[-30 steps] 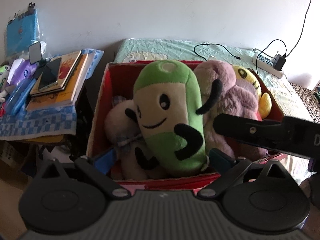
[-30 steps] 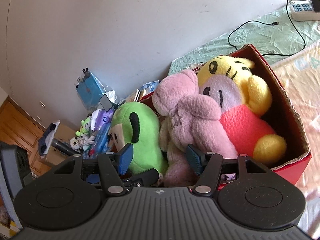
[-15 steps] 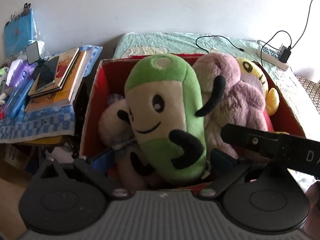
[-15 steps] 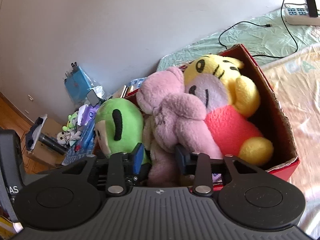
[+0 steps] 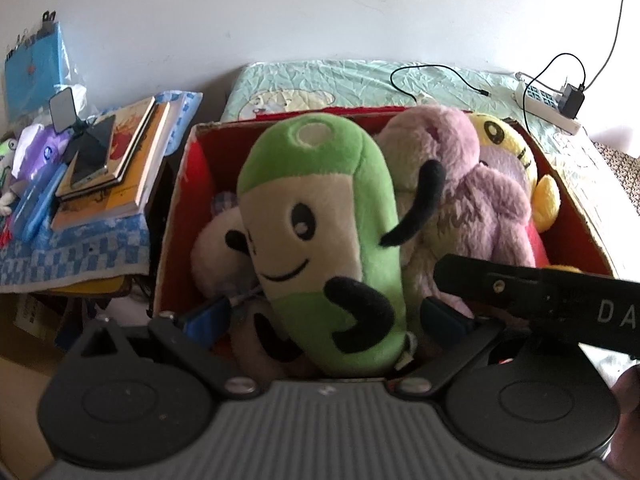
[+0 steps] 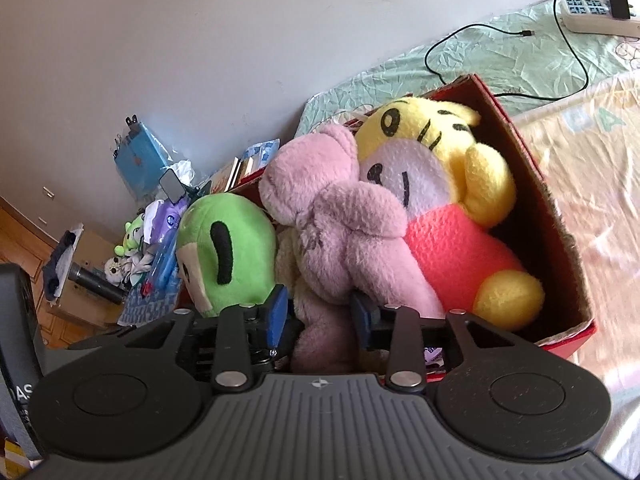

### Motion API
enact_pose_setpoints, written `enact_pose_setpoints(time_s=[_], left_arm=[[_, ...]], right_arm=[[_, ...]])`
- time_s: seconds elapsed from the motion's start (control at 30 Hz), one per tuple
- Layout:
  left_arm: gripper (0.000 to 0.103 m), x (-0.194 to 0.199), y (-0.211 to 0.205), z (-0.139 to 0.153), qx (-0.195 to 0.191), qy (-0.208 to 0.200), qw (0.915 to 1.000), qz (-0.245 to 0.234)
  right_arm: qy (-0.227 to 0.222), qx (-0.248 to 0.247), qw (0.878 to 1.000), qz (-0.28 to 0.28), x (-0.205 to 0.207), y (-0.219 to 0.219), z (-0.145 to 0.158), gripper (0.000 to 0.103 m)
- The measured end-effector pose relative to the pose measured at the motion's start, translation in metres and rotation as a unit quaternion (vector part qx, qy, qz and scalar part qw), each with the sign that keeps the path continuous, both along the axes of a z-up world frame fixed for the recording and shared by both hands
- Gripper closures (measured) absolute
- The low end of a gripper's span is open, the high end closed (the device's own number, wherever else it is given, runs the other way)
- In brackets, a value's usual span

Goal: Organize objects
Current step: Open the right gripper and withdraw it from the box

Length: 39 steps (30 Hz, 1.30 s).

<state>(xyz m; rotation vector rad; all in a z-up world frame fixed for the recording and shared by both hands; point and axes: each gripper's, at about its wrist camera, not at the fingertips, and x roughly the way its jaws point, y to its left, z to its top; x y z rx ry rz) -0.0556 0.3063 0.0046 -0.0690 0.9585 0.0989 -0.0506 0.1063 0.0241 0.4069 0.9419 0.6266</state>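
Red cardboard box (image 5: 576, 216) on bed, packed with 4 plush toys. Left gripper (image 5: 326, 314) spread wide either side of green plush (image 5: 320, 216), pads apart from fabric, nothing clamped. Right gripper (image 6: 320, 314) pinched onto lower part of pink plush (image 6: 340, 232). Yellow tiger plush (image 6: 448, 200) beside pink one, white plush (image 5: 218, 252) low at box's left side.

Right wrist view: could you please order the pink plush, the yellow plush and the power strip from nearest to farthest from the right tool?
1. Pink plush, between the right tool's fingers.
2. Yellow plush, beyond, to the right.
3. Power strip, top right on the bed.
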Motion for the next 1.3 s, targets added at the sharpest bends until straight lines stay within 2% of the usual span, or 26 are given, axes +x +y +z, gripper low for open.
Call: enact_pose_setpoints(time_s=[0.23, 0.43, 0.5, 0.67, 0.7, 0.77, 0.87, 0.97, 1.1, 1.3], left_arm=[[0.004, -0.004, -0.008, 0.011, 0.012, -0.007, 0.9999, 0.008], [0.003, -0.01, -0.013, 0.03, 0.019, -0.026, 0.9995, 0.007], [0.003, -0.012, -0.015, 0.035, 0.022, -0.032, 0.9992, 0.006], [0.02, -0.014, -0.024, 0.041, 0.03, -0.033, 0.999, 0.005], [0.019, -0.015, -0.026, 0.042, 0.028, -0.034, 0.999, 0.005], [0.01, -0.016, -0.03, 0.043, 0.026, -0.037, 0.999, 0.008], [0.003, -0.017, -0.04, 0.045, 0.036, -0.035, 0.9985, 0.023], [0.002, -0.017, -0.052, 0.048, 0.034, -0.036, 0.9984, 0.027], [0.002, -0.015, -0.08, 0.053, 0.036, -0.04, 0.9984, 0.018], [0.001, -0.008, -0.138, 0.05, 0.037, -0.034, 0.9984, -0.026]], right_arm=[[-0.026, 0.004, 1.0, 0.01, -0.003, -0.003, 0.012, 0.064], [-0.053, 0.019, 0.998, -0.013, -0.008, -0.014, 0.024, 0.046], [-0.061, 0.014, 0.998, -0.018, -0.009, -0.017, 0.029, 0.046], [-0.067, -0.004, 0.997, -0.032, -0.009, -0.026, 0.034, 0.049], [-0.071, -0.014, 0.997, -0.033, -0.009, -0.029, 0.034, 0.049], [-0.086, -0.029, 0.995, -0.033, -0.011, -0.031, 0.035, 0.049], [-0.095, -0.032, 0.994, -0.037, -0.012, -0.041, 0.038, 0.049], [-0.101, -0.031, 0.993, -0.046, -0.013, -0.058, 0.044, 0.048], [-0.117, -0.054, 0.989, -0.075, -0.015, -0.087, 0.049, 0.047], [-0.111, -0.101, 0.978, -0.143, -0.018, -0.145, 0.044, 0.041]])
